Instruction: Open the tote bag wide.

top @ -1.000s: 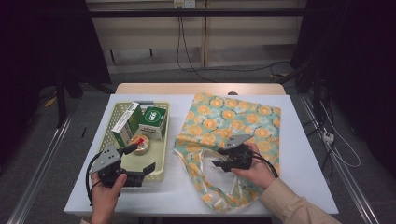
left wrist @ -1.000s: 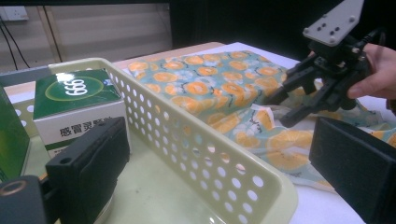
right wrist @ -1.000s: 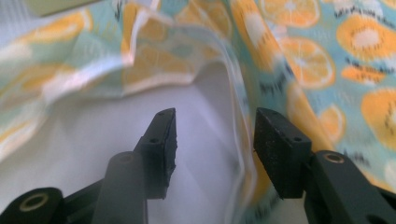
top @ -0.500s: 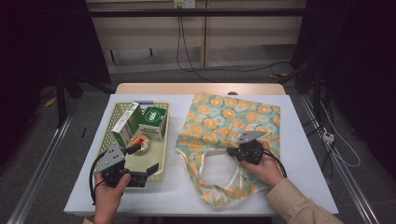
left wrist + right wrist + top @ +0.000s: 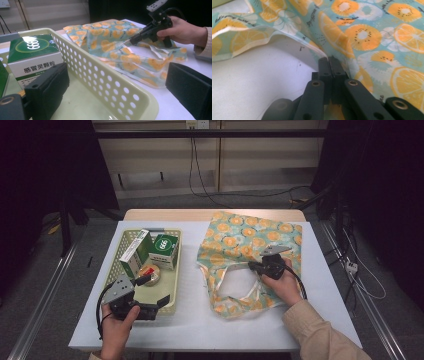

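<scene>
Right tongs (image 5: 251, 266) are clamped shut on the rim of the teal cloth bag printed with orange slices (image 5: 250, 240), which lies flat on the white surface (image 5: 190, 320) right of the pale green perforated plastic basket (image 5: 172, 285). Left tongs (image 5: 162, 300) stand wide open at the basket's near wall, holding nothing. To open the mouth well, I'd lift that rim gently and keep only one layer pinched

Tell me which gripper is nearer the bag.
Right. The right gripper is clamped on the bag at its opening; the left gripper sits at the basket, apart from it.
</scene>
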`<control>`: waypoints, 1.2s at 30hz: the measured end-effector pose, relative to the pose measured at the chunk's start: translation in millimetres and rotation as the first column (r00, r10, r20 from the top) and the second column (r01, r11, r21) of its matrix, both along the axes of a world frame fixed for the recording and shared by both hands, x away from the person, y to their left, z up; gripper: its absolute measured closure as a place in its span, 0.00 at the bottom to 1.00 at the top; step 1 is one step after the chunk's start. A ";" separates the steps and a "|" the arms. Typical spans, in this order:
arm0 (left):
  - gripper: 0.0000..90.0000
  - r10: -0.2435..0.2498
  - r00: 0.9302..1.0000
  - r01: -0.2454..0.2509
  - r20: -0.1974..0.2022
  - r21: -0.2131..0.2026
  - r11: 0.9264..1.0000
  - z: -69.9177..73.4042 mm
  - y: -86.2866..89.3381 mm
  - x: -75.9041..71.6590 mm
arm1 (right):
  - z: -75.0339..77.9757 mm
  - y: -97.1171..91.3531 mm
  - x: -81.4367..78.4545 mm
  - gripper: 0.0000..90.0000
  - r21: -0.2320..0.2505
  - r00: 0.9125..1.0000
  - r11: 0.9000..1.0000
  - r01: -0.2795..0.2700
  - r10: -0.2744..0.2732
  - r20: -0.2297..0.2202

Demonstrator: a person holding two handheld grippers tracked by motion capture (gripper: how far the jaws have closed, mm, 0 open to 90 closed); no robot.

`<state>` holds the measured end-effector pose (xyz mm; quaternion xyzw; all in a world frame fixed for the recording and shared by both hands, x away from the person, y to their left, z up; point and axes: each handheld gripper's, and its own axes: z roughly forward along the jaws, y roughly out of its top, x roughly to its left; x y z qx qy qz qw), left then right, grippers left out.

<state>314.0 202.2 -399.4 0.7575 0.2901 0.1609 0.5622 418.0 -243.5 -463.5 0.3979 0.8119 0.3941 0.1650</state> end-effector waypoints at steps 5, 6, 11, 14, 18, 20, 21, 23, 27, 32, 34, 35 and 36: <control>0.05 0.001 1.000 -0.001 0.003 -0.014 1.000 2.3 0.9 -1.9 | 7.4 18.4 -17.2 1.00 -0.024 0.990 0.991 -0.132 0.131 -0.043; 0.05 -0.002 1.000 0.002 0.007 -0.013 1.000 2.7 0.9 -1.9 | 8.5 22.7 -22.0 1.00 -0.025 0.987 0.987 -0.156 0.155 -0.048; 0.05 -0.010 1.000 0.011 0.009 -0.013 1.000 4.2 -2.0 -2.2 | 9.5 37.7 -36.8 0.98 -0.031 0.972 0.974 -0.226 0.224 -0.065; 0.05 -0.017 1.000 0.017 0.013 -0.008 1.000 5.2 -3.5 -3.0 | 9.6 37.0 -38.1 0.96 0.000 0.969 0.972 -0.235 0.234 -0.074; 0.05 -0.013 1.000 0.013 0.011 -0.011 1.000 4.5 -3.4 -2.8 | 8.8 34.3 -41.9 0.95 0.015 0.968 0.971 -0.237 0.237 -0.085; 0.05 -0.012 1.000 0.012 0.009 -0.010 1.000 4.1 -2.9 -2.7 | 7.3 34.3 -43.0 0.93 0.013 0.966 0.970 -0.241 0.241 -0.088; 0.05 -0.012 1.000 0.012 0.009 -0.011 1.000 4.3 -2.7 -2.7 | 7.4 34.5 -43.3 0.94 0.023 0.966 0.970 -0.240 0.241 -0.096; 0.05 -0.010 1.000 0.010 0.006 -0.014 1.000 4.6 -2.4 -3.1 | 9.3 34.9 -44.3 0.93 0.047 0.966 0.970 -0.239 0.242 -0.094; 0.05 -0.008 1.000 0.008 0.008 -0.021 1.000 4.3 -1.5 -2.7 | 16.1 34.2 -46.1 0.75 0.093 0.973 0.974 -0.208 0.216 -0.086; 0.05 -0.005 1.000 0.005 0.002 -0.031 1.000 3.5 -0.1 -1.9 | 26.9 35.8 -49.6 0.47 0.146 0.977 0.973 -0.180 0.194 -0.088; 0.05 -0.004 1.000 0.004 0.003 -0.027 1.000 2.9 -0.2 -1.3 | 29.6 40.0 -52.2 0.33 0.130 0.979 0.975 -0.179 0.190 -0.076; 0.05 -0.005 1.000 0.005 -0.003 -0.027 1.000 2.8 -0.5 -1.4 | 30.2 42.3 -52.9 0.29 0.128 0.978 0.976 -0.178 0.189 -0.084; 0.05 -0.006 1.000 0.006 -0.004 -0.026 1.000 2.8 -0.7 -1.5 | 30.3 44.5 -53.6 0.27 0.126 0.978 0.976 -0.180 0.191 -0.087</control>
